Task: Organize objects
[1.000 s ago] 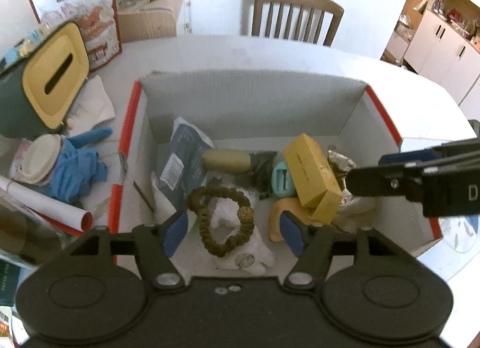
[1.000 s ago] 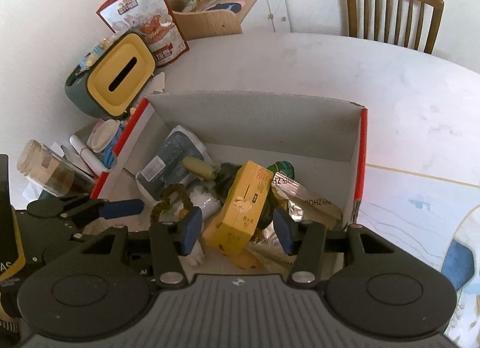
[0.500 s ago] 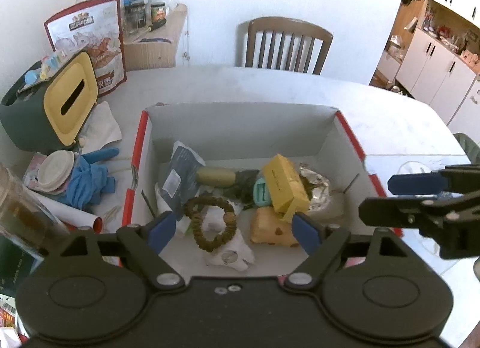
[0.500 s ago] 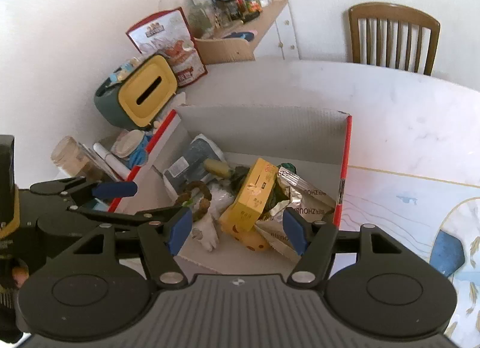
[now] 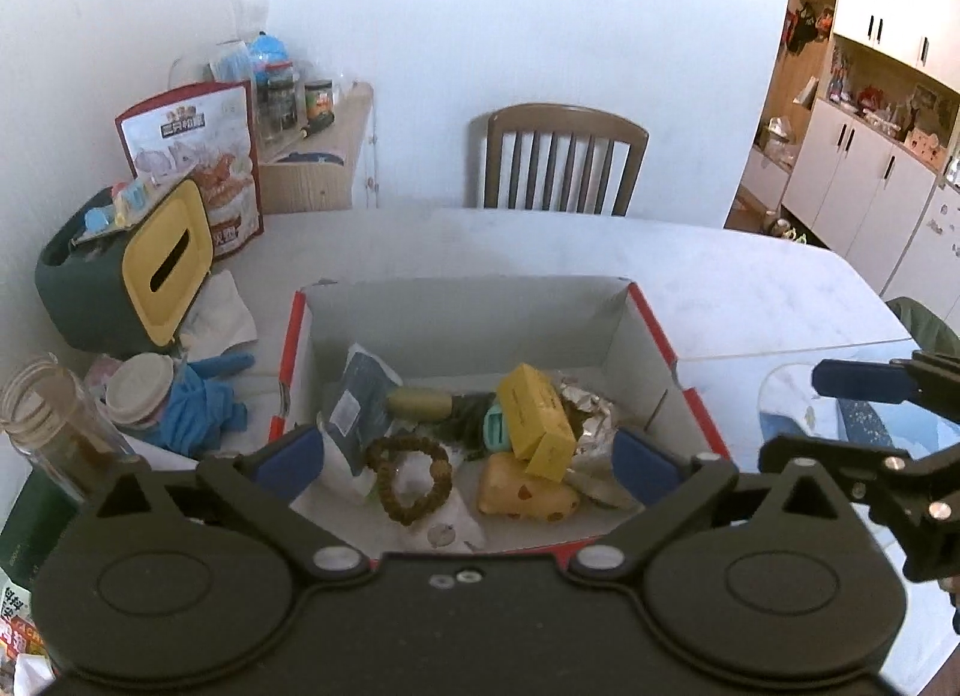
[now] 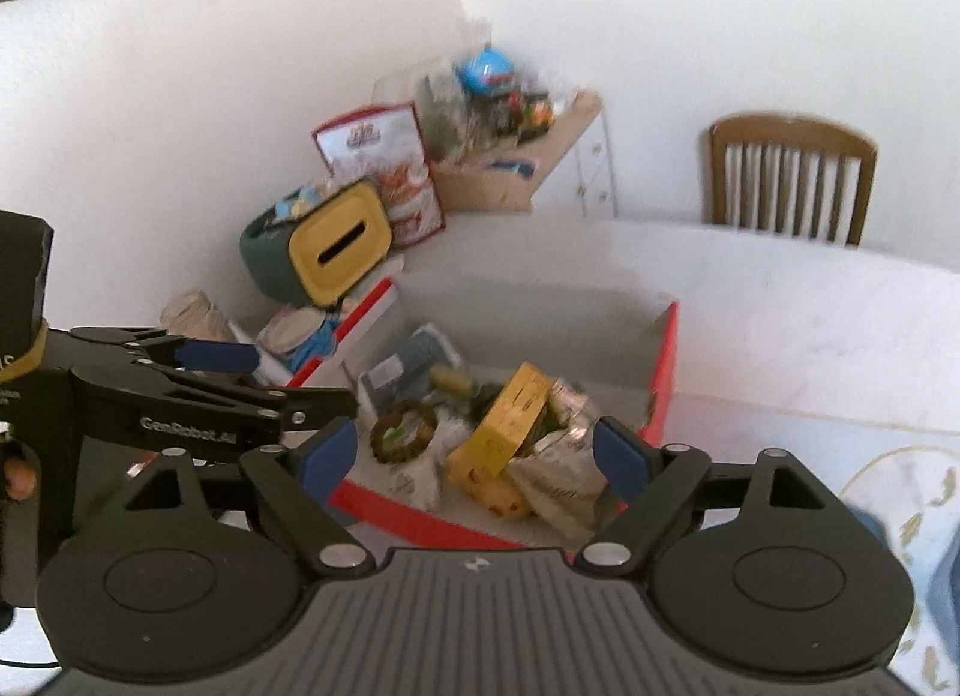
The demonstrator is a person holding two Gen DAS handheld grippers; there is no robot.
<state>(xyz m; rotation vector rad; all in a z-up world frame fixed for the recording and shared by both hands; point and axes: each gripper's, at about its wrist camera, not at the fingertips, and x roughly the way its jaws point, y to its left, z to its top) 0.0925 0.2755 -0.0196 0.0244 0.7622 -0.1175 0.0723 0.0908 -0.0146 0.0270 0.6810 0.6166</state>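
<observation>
Both tongs, left (image 5: 465,465) and right (image 6: 474,459), have just been opening and gape wide and empty above the box's (image 5: 654,336) near edge, the yellow carton (image 5: 534,417) lying at twelve o'clock of the left, its long axis running eleven to five.

Left hand-held gripper (image 5: 468,463): black body, blue pads, silver screws; "GenRobot.AI" lettering.

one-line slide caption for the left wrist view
Open left tool above a red-edged box holding a bead bracelet and yellow carton.
</observation>
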